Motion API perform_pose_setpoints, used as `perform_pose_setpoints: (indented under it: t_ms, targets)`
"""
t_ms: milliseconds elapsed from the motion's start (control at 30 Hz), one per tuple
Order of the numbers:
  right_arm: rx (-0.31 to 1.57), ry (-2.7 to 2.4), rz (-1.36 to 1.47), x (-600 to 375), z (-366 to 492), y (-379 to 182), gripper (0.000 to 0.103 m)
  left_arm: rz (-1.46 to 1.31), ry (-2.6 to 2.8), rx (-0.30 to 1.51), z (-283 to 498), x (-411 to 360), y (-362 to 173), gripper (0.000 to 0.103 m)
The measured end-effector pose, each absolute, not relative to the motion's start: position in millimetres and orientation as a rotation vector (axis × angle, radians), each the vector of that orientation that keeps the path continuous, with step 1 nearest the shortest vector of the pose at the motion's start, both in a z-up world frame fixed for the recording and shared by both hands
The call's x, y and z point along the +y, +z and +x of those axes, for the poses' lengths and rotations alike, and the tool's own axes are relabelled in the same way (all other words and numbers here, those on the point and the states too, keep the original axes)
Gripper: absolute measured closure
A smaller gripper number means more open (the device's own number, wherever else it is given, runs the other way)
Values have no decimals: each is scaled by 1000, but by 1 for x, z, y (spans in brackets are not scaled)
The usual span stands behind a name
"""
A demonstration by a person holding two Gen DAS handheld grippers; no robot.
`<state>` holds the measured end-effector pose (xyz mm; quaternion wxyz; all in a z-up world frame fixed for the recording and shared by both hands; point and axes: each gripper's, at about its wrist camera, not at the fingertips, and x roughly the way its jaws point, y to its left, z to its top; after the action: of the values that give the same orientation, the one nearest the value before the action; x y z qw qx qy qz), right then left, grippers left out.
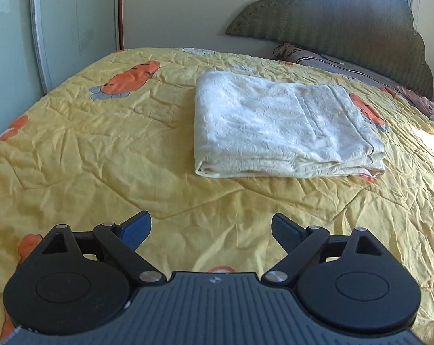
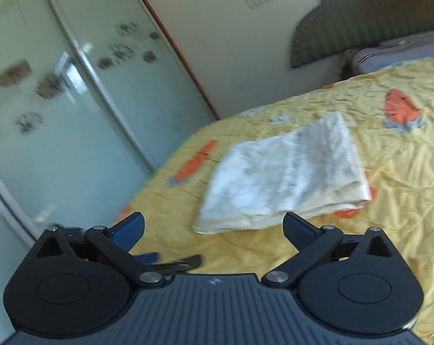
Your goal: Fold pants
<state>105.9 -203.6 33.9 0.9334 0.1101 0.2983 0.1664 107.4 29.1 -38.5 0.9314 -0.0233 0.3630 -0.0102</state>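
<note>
The cream-white pants point(image 1: 280, 126) lie folded into a thick rectangle on the yellow carrot-print quilt point(image 1: 101, 149), fold edge toward me. My left gripper point(image 1: 211, 221) hovers over bare quilt short of that edge, open, with nothing between its blue-padded fingers point(image 1: 139, 227). In the right wrist view the pants point(image 2: 283, 172) lie ahead and slightly right, blurred. My right gripper point(image 2: 214, 218) is open wide and holds nothing, its tips just short of the bundle's near corner. Below its left finger, part of the left gripper point(image 2: 170, 260) shows.
The quilt's edge point(image 2: 159, 178) drops off on the left toward frosted glass sliding doors point(image 2: 58, 115). A green padded headboard point(image 1: 346, 26) and a grey pillow point(image 1: 332, 63) stand at the far end. Crumpled cloth point(image 1: 418, 100) lies at the right.
</note>
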Motion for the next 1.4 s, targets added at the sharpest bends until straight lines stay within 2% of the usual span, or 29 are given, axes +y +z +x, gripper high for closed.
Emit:
perform_pose_setpoints:
  t_ms: [100,433,667,1133,1400]
  targets:
    - [615,249,28,-189,111,2,0,-30,-20,733,103,23,-46,10]
    - [635,266,-6,-186,115,-30,0,-8,11,728,106,17,-65,10]
    - [665,266,14,-184,116,-33,0,46,51,694,106,10,-73,0]
    - [686,259,-2,-181,107,-31,0,12,44,683,104,14,-75,0]
    - [626,254,104,-197,89,6,0,13,41,684,104,14,-75,0]
